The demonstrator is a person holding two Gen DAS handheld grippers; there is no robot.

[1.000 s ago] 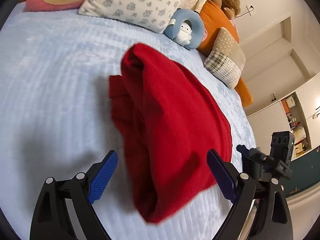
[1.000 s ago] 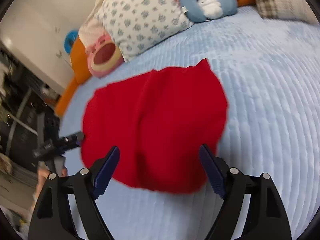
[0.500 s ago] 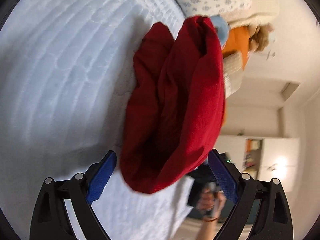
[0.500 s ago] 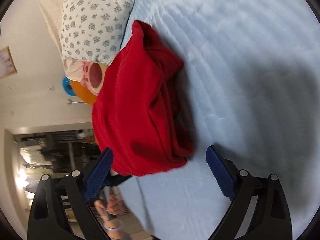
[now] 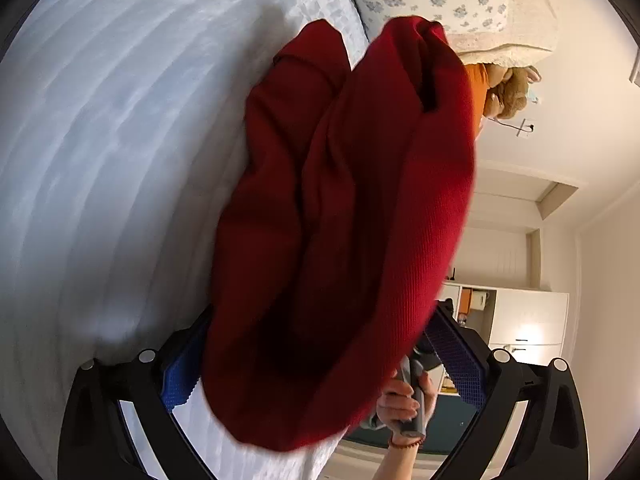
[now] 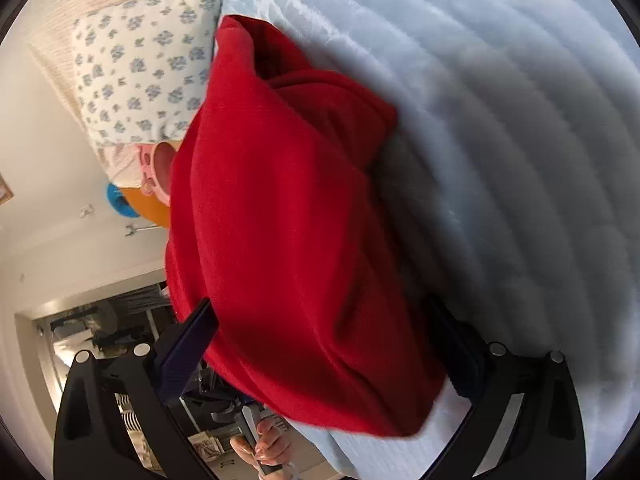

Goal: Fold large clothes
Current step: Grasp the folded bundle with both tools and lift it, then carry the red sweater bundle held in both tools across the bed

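- Since half a second ago, both hand-held grippers have closed in on the red garment (image 5: 344, 216), which now fills the middle of each view and reaches between the blue pads.
- Left hand-held gripper (image 5: 320, 364): its jaws stand spread wide, one pad (image 5: 180, 376) partly covered by the cloth's lower edge, the other (image 5: 456, 356) just beside the cloth's far side. Whether either pad presses the cloth cannot be told.
- Right hand-held gripper (image 6: 324, 356): jaws likewise spread, the left pad (image 6: 184, 356) at the cloth's edge, the right one in shadow under the fold.
- The garment, a red knit, lies bunched in thick folds on the pale blue bed (image 5: 112, 128), near its edge, its bottom hem overhanging toward the cameras.
- A floral pillow (image 6: 140, 68) sits just beyond the garment's far end; an orange cushion (image 5: 478, 84) and a brown plush toy (image 5: 510, 92) lie further back.
- Below the cloth in the left view, the person's right hand (image 5: 404, 404) grips a grey handle; in the right view the left hand (image 6: 268, 452) grips another.
- White cupboards (image 5: 528, 320) stand in the background of the left view.
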